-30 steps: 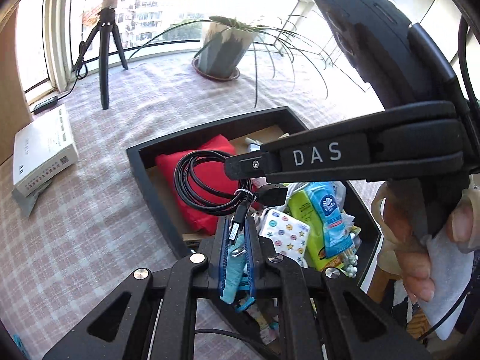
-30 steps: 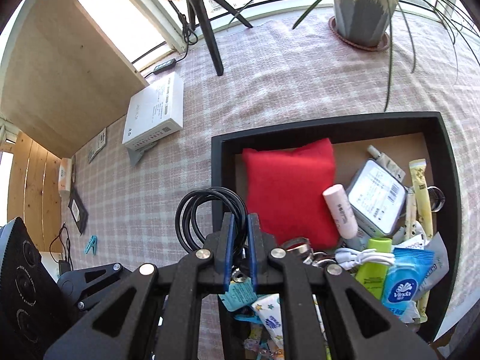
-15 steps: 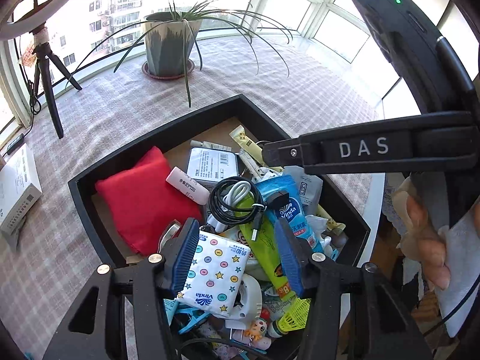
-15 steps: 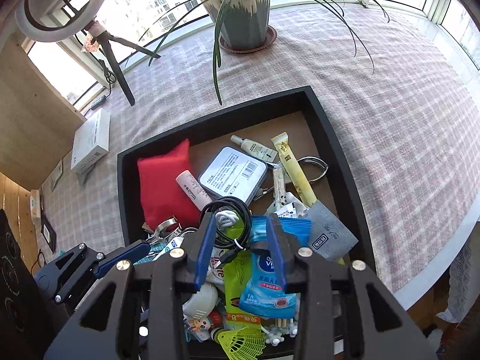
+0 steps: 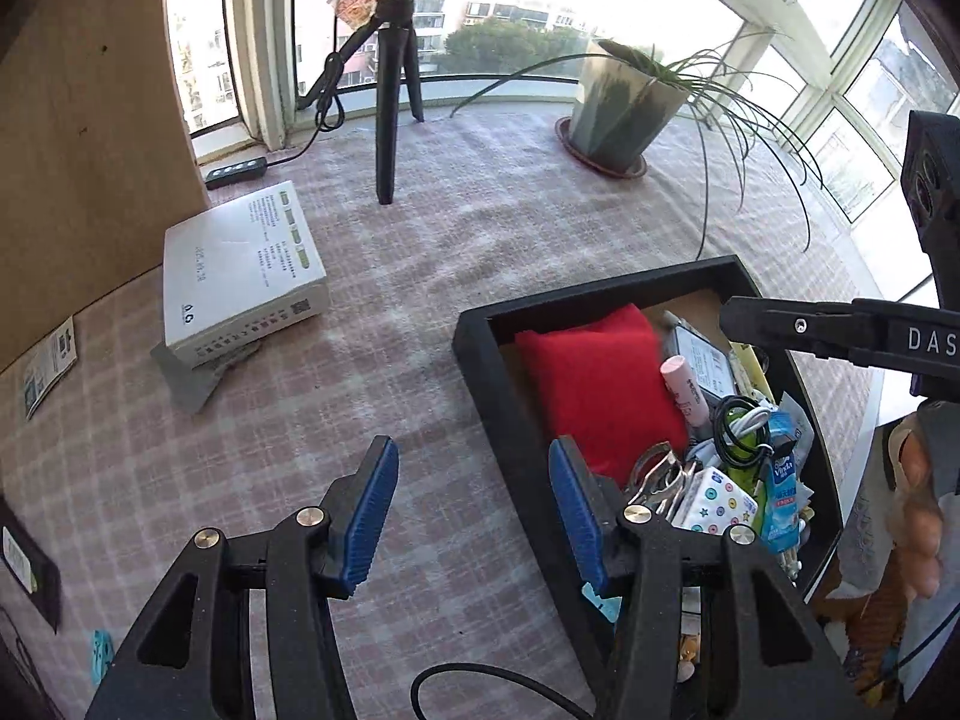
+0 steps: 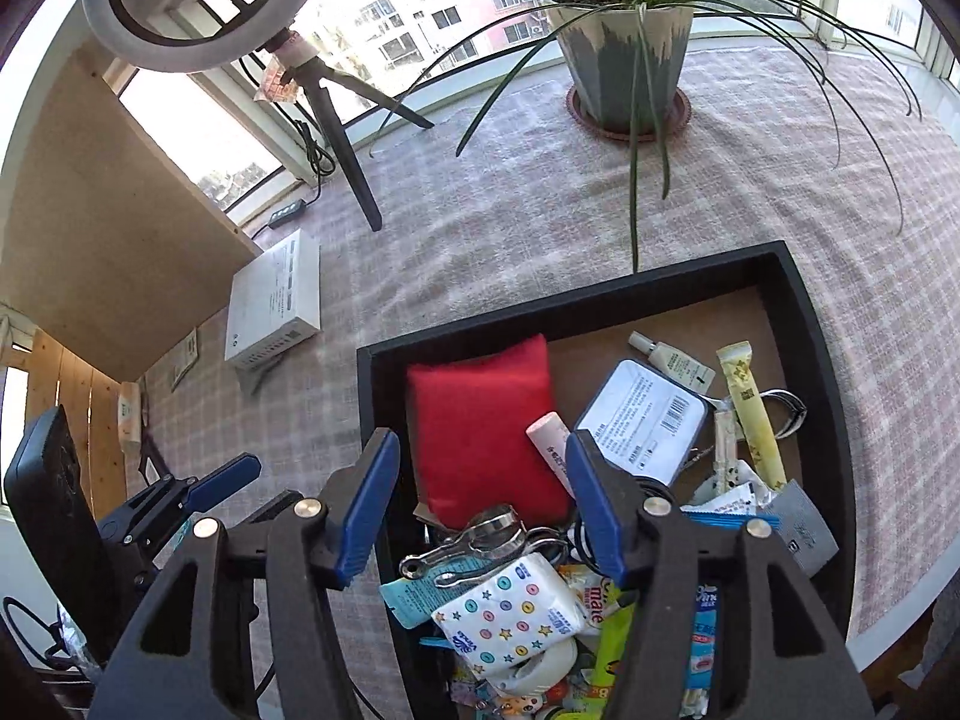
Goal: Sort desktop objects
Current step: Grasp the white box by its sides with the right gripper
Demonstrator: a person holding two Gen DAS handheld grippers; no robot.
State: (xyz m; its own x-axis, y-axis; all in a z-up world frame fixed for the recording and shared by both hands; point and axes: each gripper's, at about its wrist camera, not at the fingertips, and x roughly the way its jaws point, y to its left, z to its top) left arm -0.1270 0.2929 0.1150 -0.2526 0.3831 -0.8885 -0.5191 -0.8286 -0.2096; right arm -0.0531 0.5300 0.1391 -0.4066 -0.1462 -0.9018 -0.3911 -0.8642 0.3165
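A black tray (image 5: 480, 360) (image 6: 372, 420) on the checked cloth holds a red cushion (image 5: 594, 384) (image 6: 480, 420), a pink tube (image 6: 549, 444), a labelled tin (image 6: 645, 420), a dotted tissue pack (image 6: 510, 612) and several other small items. A coiled black cable (image 5: 741, 432) lies on the pile. My left gripper (image 5: 474, 468) stands open and empty, above the cloth and the tray's left wall. My right gripper (image 6: 480, 456) hovers over the tray's near left part above the cushion. Its jaws are opening, with nothing gripped between them.
A white box (image 5: 240, 276) lies on the cloth to the left. A tripod (image 5: 390, 90) and a potted plant (image 5: 618, 102) stand at the back by the window. A wooden panel (image 5: 78, 150) rises at the left. The table's edge (image 6: 888, 630) runs just right of the tray.
Both grippers were shut on the black cable above the tray. They opened and the cable now lies in the tray. The left gripper has swung left past the tray's edge.
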